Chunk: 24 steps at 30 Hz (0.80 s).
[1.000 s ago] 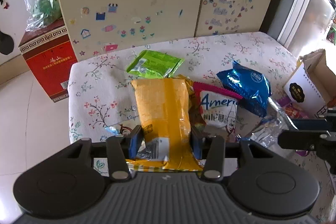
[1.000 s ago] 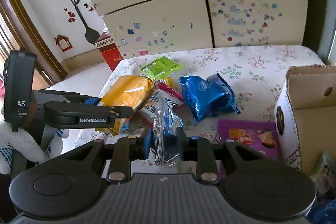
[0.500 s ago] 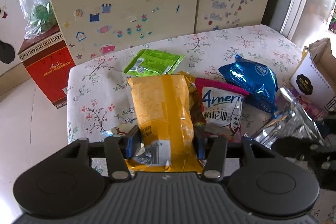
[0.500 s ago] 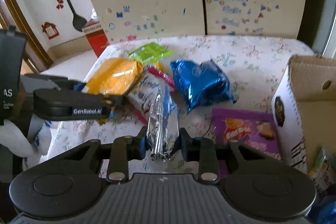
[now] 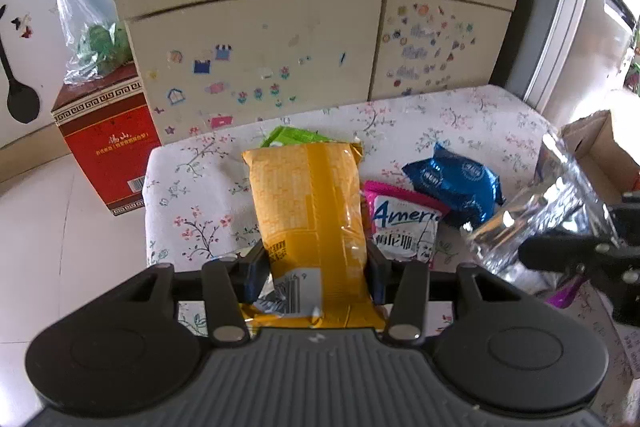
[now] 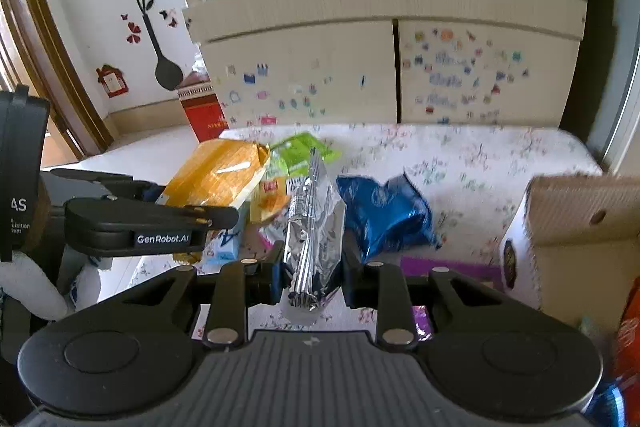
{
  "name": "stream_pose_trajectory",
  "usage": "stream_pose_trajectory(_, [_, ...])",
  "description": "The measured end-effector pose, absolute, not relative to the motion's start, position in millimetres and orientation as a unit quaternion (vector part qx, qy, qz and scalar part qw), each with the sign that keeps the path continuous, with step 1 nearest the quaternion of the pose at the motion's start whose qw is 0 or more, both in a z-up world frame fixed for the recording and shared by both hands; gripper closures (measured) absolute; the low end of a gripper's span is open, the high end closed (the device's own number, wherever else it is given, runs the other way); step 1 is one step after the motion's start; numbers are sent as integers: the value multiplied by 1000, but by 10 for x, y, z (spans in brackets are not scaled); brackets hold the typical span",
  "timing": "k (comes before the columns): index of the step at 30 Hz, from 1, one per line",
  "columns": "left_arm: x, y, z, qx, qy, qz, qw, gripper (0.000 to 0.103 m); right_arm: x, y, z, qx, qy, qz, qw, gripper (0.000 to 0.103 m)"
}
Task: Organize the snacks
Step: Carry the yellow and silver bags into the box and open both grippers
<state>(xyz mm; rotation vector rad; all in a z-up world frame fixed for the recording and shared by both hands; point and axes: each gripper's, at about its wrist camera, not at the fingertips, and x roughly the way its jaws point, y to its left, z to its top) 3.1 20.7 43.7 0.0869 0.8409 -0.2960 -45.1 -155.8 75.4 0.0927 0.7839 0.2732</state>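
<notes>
Your left tongs [image 5: 316, 267] are clamped on the yellow snack bag [image 5: 308, 203]: glossy crinkled film, tall rectangle, held by its lower end at bottom centre of the left view, its top standing up over the pile. Your right tongs [image 6: 312, 275] grip the silver foil packet [image 6: 314, 227]: shiny, creased, with a ribbed seam down the middle, pinched near its bottom edge at lower centre of the right view; their jaws have just been closing a little on it.

The worktop [image 5: 460, 123] wears a white floral cloth. On it lie a flat green pouch [image 6: 300, 153], a puffy blue foil bag [image 5: 456, 183] and a pink-and-white packet [image 5: 400, 227], the last just right of the yellow bag. A purple flat pack [image 6: 448, 267] sits right of the right tongs. An open cardboard box [image 6: 572, 219] stands at the right edge; something orange shows at the frame edge there, but I can't tell what.
</notes>
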Motion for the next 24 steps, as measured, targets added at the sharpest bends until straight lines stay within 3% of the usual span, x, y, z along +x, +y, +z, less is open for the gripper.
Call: stream_pose_trajectory(24, [-125,-347,879,1,343,-182,921,56,-660,-2137,1237,66,308,61,947,70])
